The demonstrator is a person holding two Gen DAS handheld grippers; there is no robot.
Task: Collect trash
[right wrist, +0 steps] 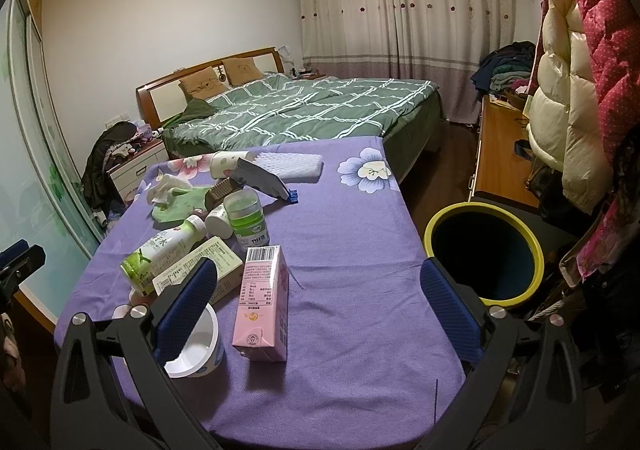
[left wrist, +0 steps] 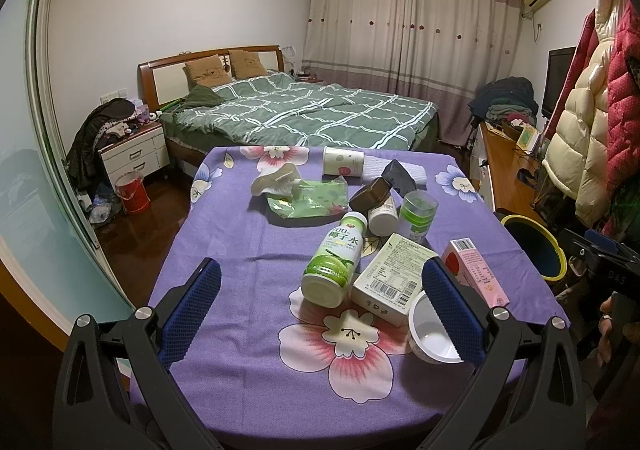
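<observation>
Trash lies on a purple flowered tablecloth (left wrist: pixel 240 250). A green-and-white bottle (left wrist: pixel 334 260) lies on its side beside a pale green carton (left wrist: pixel 394 278), a white empty cup (left wrist: pixel 430 330) and a pink carton (right wrist: pixel 262 304). Farther back are a clear green-lidded jar (left wrist: pixel 418 216), a small white bottle (left wrist: pixel 382 216), a brown box (left wrist: pixel 370 194), a crumpled green wrapper (left wrist: pixel 312 200) and a paper cup (left wrist: pixel 342 161). My left gripper (left wrist: pixel 320 306) is open above the near trash. My right gripper (right wrist: pixel 320 306) is open, the pink carton standing between its fingers untouched. A yellow-rimmed bin (right wrist: pixel 484 250) stands right of the table.
A bed (left wrist: pixel 304 110) with a green checked cover fills the back of the room. A white nightstand (left wrist: pixel 134 154) and a red bucket (left wrist: pixel 132 192) stand at the left. A wooden desk (right wrist: pixel 502 158) and hanging coats (right wrist: pixel 560 90) line the right side. A white foam pad (right wrist: pixel 290 166) lies at the table's far end.
</observation>
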